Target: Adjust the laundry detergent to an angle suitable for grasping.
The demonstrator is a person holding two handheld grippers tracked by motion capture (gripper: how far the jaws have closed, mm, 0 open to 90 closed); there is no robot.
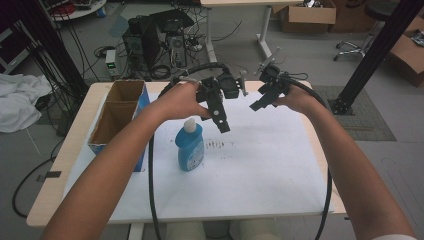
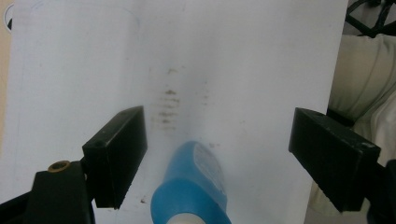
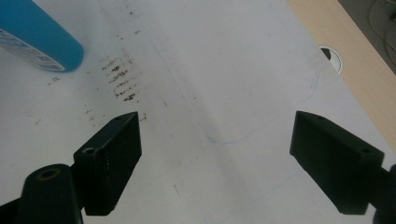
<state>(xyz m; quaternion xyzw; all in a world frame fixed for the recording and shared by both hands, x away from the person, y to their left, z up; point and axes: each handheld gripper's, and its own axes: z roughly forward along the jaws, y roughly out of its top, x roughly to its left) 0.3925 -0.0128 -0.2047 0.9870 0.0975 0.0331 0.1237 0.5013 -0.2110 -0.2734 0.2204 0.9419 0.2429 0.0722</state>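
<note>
**Tall bottle, wide claws, thin margin**

Forearms come in from the near edge of the worktop (image 1: 300, 165), one on each side, and both hands carry their tools up toward the far half. Left claw (image 1: 220, 120) hangs in the air just above and beyond the blue bottle (image 1: 190, 147), jaws spread wide apart with nothing between the pads. From the left gripper view the blue bottle (image 2: 194, 186) sits low between the jaws, white cap nearest the lens, not yet touched on either side.

Right claw (image 1: 257, 104) hovers near the far edge, well apart from the bottle, jaws also wide and empty. In the right gripper view only white paper lies between them, with the bottle's blue base off toward one corner.

So where is the danger? That bottle stands upright on white paper (image 1: 260, 150), left of the middle, and it is tall for its footprint. If the left claw drops off-centre, one jaw could strike the shoulder first and tip it toward the cardboard box (image 1: 117, 117) at the left edge. Closing around the narrow cap may give a poor hold, I'd judge, and the smooth plastic body could slip or swing out on the lift. Watch the black cable (image 1: 151, 180) too: it trails close beside the bottle and could sweep it over if the hand swings.
</note>
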